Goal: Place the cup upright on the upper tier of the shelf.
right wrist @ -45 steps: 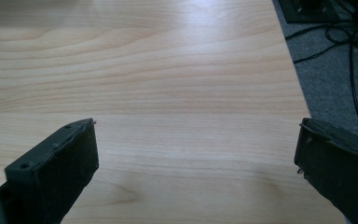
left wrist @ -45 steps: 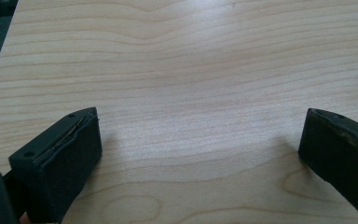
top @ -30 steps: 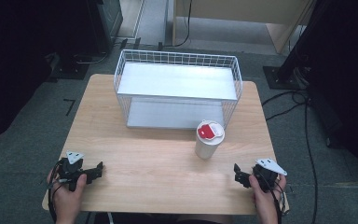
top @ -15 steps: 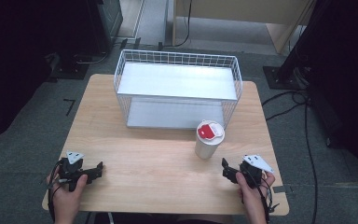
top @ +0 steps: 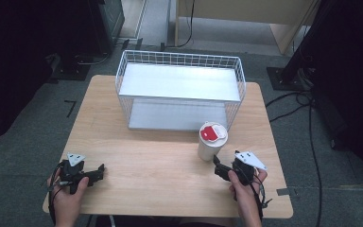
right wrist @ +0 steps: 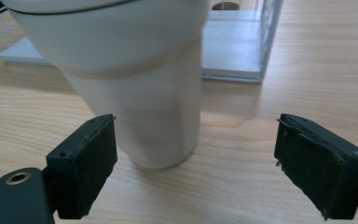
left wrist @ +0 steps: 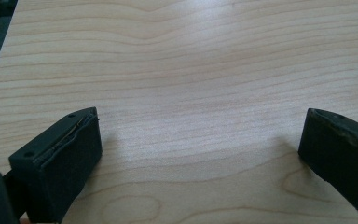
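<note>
A white cup (top: pixel 211 142) with a white lid and a red label stands upright on the wooden table (top: pixel 160 156), just in front of the wire rack's right end. My right gripper (top: pixel 220 169) is open right behind the cup's base, nothing between its jaws. In the right gripper view the cup (right wrist: pixel 135 88) looms close, slightly left of the gap between the open jaws (right wrist: pixel 193 163). My left gripper (top: pixel 99 172) rests open near the table's front left corner; its view shows bare wood between the jaws (left wrist: pixel 200 154).
A white wire rack (top: pixel 179 90) with two shelves stands at the back middle of the table. Cables (top: pixel 312 142) trail over the floor to the right. Bare wood lies between the two grippers.
My right gripper has moved left and forward from the table's right edge to just short of the cup. The left gripper and the cup have stayed put.
</note>
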A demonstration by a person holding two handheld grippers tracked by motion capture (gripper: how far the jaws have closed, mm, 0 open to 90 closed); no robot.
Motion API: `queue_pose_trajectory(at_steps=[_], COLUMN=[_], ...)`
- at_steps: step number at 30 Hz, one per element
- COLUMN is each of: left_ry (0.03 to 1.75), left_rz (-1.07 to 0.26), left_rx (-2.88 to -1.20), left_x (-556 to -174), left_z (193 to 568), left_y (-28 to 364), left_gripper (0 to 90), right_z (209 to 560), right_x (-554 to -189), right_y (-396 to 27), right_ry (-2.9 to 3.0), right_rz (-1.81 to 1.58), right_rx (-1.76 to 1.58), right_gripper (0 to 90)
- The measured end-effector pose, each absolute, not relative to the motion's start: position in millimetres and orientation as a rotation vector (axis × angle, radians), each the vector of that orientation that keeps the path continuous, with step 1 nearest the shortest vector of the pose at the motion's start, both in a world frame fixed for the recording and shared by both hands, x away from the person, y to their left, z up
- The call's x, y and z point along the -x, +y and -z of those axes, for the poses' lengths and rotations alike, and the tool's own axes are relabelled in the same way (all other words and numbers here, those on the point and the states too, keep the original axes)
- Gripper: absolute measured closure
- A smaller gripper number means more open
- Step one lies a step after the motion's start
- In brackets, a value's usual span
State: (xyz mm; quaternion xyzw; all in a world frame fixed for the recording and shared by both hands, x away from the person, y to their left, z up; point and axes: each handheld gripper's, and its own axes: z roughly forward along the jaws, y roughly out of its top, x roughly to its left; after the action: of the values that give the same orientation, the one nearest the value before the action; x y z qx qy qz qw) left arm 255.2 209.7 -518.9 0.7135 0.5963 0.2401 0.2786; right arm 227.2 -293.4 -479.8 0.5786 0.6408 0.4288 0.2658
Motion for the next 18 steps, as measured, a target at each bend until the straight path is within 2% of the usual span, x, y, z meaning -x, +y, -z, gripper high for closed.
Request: queue_pose_trajectory(at_steps=[18], left_ry=[1.599], left_rz=[-0.644], left_rx=[-1.915], left_x=[-255], left_z=[519], left_y=[210], left_gripper=[0.0], right_z=[481], right_x=[-254], right_y=[-259], right_ry=[1.725], right_rz=[-1.189], right_rx=[-1.537], right_gripper=[10.9])
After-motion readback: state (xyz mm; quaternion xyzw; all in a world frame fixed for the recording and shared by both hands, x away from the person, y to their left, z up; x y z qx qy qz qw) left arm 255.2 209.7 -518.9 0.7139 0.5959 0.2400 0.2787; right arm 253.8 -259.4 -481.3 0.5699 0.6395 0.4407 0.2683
